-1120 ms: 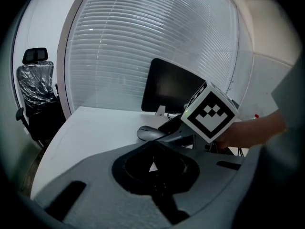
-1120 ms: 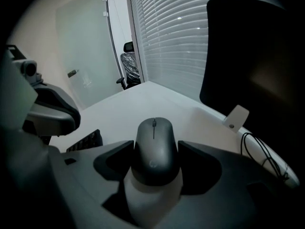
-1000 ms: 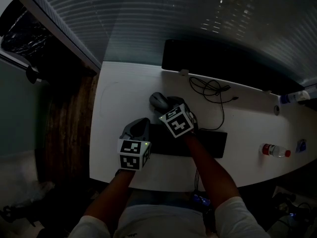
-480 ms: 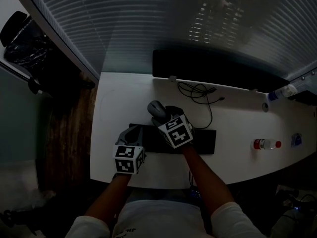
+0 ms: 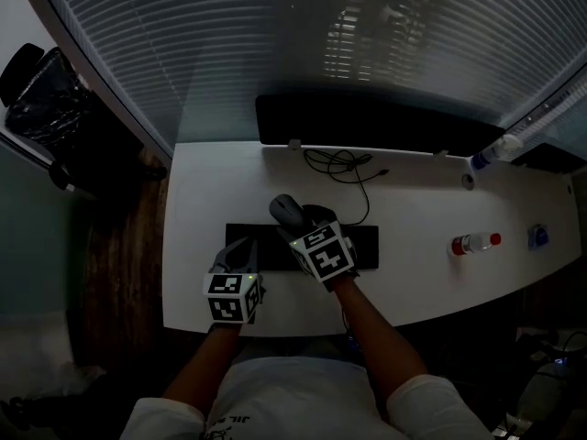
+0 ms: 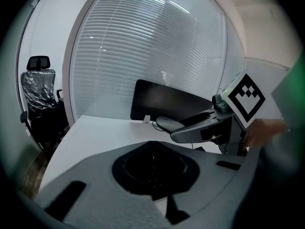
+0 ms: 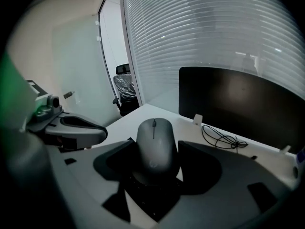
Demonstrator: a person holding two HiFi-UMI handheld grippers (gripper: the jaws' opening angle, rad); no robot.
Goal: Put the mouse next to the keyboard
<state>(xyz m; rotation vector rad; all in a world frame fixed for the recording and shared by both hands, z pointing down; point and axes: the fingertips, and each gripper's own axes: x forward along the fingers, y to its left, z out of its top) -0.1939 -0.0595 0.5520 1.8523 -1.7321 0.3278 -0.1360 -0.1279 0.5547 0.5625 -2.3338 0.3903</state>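
- The right claw (image 7: 153, 170) is clenched on the mouse (image 7: 154, 144), gripping its rear half so the nose sticks out ahead. In the head view the mouse hangs over the far edge of the keyboard (image 5: 353, 244), toward its left part, and looks to be off the bench (image 5: 197, 186).
- The shell is smooth and rounded, and I judge a loosened or tilted grip would let it slide forward onto the keys.
- Lowering it where it is would land it on the keyboard rather than beside it, so it has to clear an end first.
- The left claw (image 6: 152, 162) is closed on nothing and sits near the keyboard's left end — a sideways sweep that way could knock the two claws together.
- A loose cable (image 5: 339, 163) lies between the keyboard and the monitor (image 5: 367, 122). Setting the mouse down there risks snagging it.
- Open room: bare bench to the right of the keyboard up to the bottle (image 5: 472, 243), and a narrower strip on the left before the bench edge. The near edge runs close along the keyboard's front — little margin there.
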